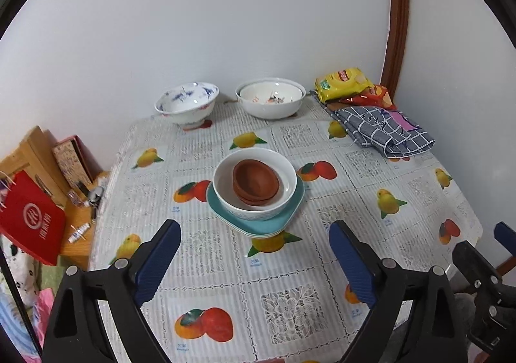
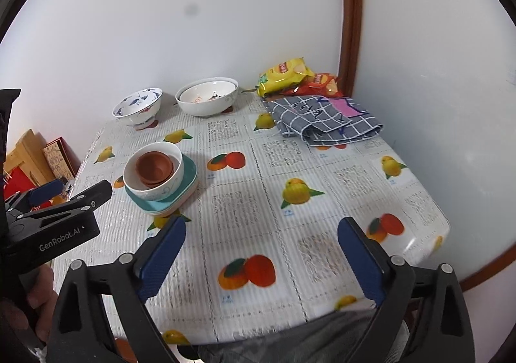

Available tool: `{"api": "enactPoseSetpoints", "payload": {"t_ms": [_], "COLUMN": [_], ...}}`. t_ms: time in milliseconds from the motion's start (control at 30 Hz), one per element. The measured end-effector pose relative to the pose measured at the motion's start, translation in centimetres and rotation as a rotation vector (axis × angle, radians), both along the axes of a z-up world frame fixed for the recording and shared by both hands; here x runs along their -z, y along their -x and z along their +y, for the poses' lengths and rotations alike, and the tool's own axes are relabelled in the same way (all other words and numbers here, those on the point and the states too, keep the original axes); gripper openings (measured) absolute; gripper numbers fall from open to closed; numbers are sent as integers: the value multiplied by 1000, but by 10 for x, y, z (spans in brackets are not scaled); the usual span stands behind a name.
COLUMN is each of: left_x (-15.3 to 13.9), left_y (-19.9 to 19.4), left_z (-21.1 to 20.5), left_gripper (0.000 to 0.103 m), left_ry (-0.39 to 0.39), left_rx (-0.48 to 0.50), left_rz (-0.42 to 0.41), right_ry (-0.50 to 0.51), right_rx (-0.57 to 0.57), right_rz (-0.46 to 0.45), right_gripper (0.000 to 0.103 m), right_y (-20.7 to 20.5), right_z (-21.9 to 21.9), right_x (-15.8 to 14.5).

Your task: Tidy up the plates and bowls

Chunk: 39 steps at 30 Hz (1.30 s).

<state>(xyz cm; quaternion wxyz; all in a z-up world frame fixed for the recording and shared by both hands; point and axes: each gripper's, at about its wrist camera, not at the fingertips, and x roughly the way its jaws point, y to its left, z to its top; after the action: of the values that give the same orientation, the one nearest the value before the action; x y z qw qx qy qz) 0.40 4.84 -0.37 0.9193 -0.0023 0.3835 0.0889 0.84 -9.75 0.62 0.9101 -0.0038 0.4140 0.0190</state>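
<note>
- The brown bowls (image 1: 256,181), nested in one another, sit inside a white bowl (image 1: 254,184) at the centre of the left wrist view; in the right wrist view this stack lies at middle left
- The white bowl stands on a teal plate (image 1: 258,221) with more plate edges showing beneath it, all resting on the surface (image 1: 354,169), which is covered by a fruit-printed cloth
- In the upper middle of the left wrist view, near the wall, a blue-patterned bowl (image 1: 187,103) stands apart from the stack, and just to its right sit large white bowls (image 1: 270,97), one nested in the other
- To the upper right, a folded grey checked cloth (image 1: 383,130) lies near the corner of the surface, with a yellow snack bag (image 1: 343,83) and a red snack bag (image 1: 374,95) behind it against the wall
- The left hand-held gripper (image 1: 254,263) fills the bottom of its own view, its blue-padded jaws spread wide with only the cloth-covered surface seen between them; the stack lies just beyond the tips, untouched
- The right hand-held gripper (image 2: 262,256) is likewise spread wide over a bare part of the surface at the lower centre of its view, pinching nothing, with the stack off to its upper left
- At the left edge of the left wrist view, beside the surface, a red paper bag (image 1: 32,221) hangs in front of wooden boards and a patterned box
</note>
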Motion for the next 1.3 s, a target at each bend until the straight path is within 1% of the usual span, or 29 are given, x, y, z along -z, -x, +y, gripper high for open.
{"api": "enactPoseSetpoints", "payload": {"t_ms": [67,367,1300], "left_x": [-3,-6,-8], "left_y": [6,17,21], "left_z": [-5,-13,-20], "left_gripper": [94,94,94], "left_ry": [-18,-18,-21], "left_rx": [3,5,15], "left_rz": [-10,-15,-18], "right_ry": [-1,-10,-11], "right_rx": [6,18,32], "right_rz": [-6,-22,-37], "right_gripper": [95,95,95], "right_y": [7,25,28], "right_z": [-3,-9,-11], "right_x": [-3,-7,-9]}}
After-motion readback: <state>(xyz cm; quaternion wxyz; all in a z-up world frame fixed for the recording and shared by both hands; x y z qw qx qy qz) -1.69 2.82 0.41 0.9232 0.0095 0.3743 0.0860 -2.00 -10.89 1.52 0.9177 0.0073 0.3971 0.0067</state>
